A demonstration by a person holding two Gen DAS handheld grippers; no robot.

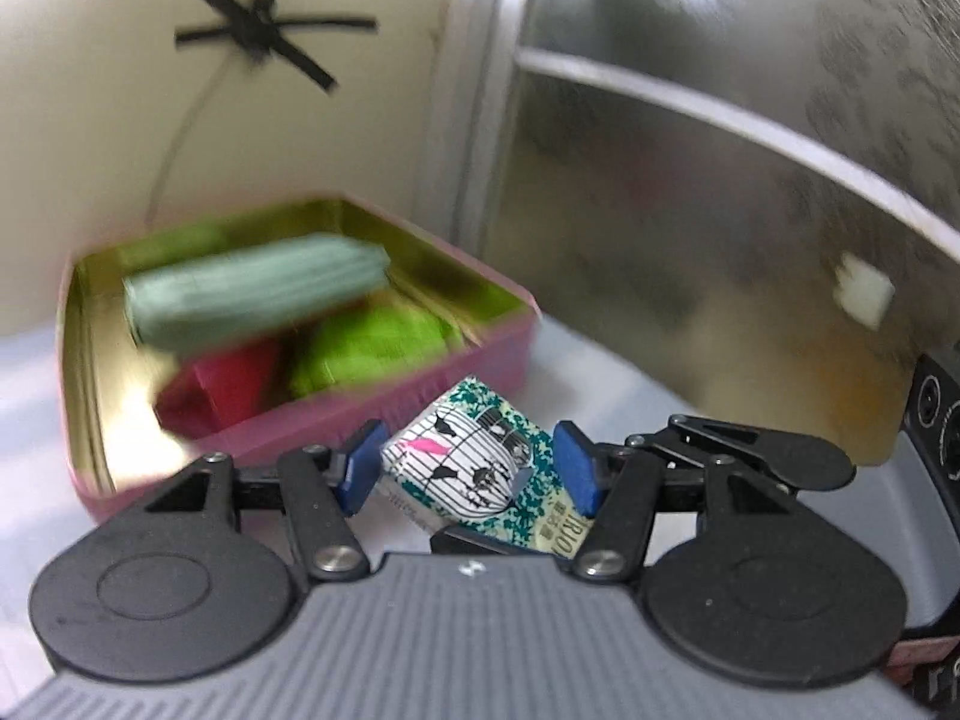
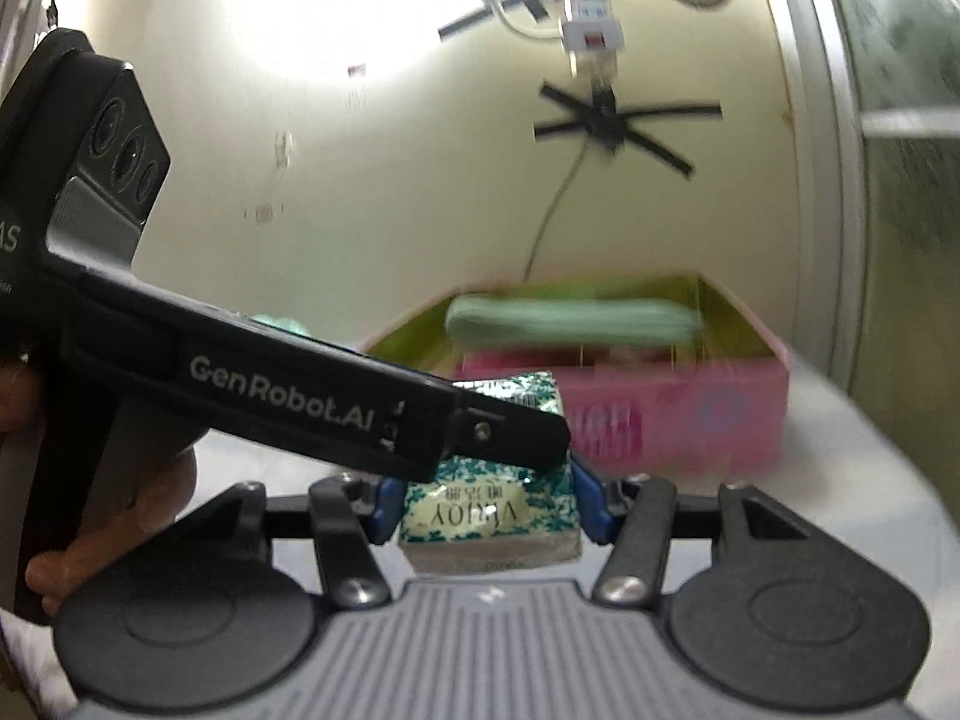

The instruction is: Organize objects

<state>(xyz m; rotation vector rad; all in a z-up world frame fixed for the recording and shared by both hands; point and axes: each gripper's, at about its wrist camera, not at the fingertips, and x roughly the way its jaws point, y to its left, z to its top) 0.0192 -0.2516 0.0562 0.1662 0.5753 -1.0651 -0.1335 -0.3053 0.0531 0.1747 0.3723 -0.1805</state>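
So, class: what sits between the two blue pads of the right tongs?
In the right wrist view, a green-and-white tissue pack sits between the right tongs' pads; the left tongs cross over it.

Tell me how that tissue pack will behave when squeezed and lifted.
The tissue pack looks soft, so it probably dents between the right gripper pads. Its glossy wrapper may slip. Being flat-sided, it's unlikely to roll, and probably light.
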